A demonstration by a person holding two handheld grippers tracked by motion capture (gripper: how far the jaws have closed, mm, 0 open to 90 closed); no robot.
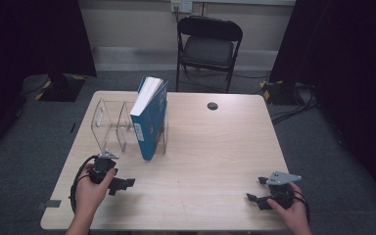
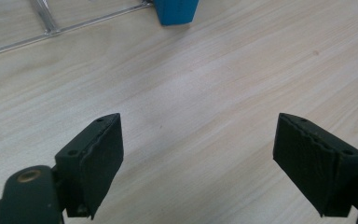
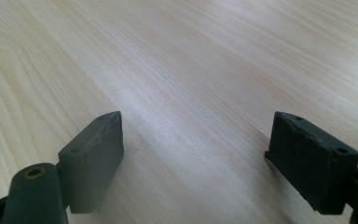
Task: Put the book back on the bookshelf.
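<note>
A blue book [image 1: 150,117] with white pages stands upright in a clear acrylic rack [image 1: 108,122] on the left half of the wooden table [image 1: 210,147]. My left gripper [image 1: 123,184] rests low over the table's near left part, in front of the rack, open with nothing between its jaws. In the left gripper view the gripper [image 2: 198,163] faces bare wood, with the book's blue corner [image 2: 175,11] and the rack's base [image 2: 51,30] at the top. My right gripper [image 1: 255,190] sits at the near right edge, also open and empty; the right gripper view has the gripper [image 3: 196,161] over plain tabletop.
A black folding chair [image 1: 208,46] stands behind the table's far edge. A round cable hole [image 1: 212,105] lies near the far middle of the table. Dark curtains hang at both sides, and cables run on the floor at right.
</note>
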